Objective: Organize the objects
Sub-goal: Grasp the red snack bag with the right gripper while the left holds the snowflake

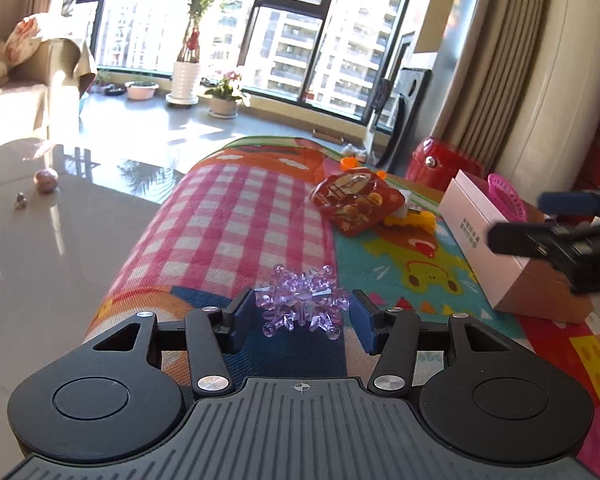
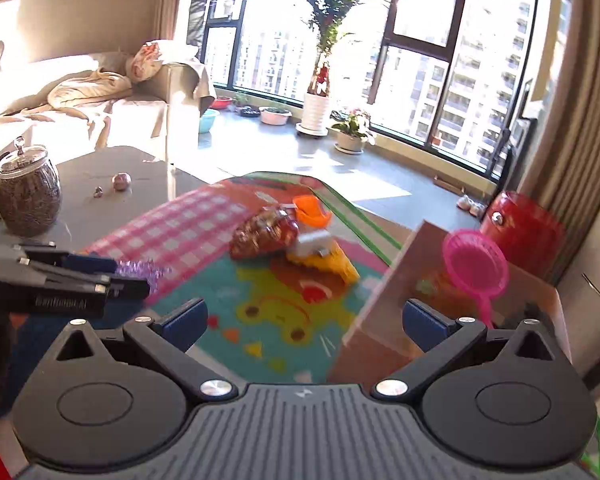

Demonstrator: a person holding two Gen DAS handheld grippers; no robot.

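My left gripper is shut on a purple crystal snowflake and holds it above the colourful play mat. It also shows in the right wrist view, at the left, with the snowflake in its fingers. My right gripper is open and empty, above the mat beside the pink cardboard box. It shows at the right edge of the left wrist view. The box holds a pink toy strainer, which the right wrist view also shows.
A red snack bag, a yellow toy and an orange cup lie on the mat's far part. A red container stands beyond the box. A glossy table at left carries a glass jar.
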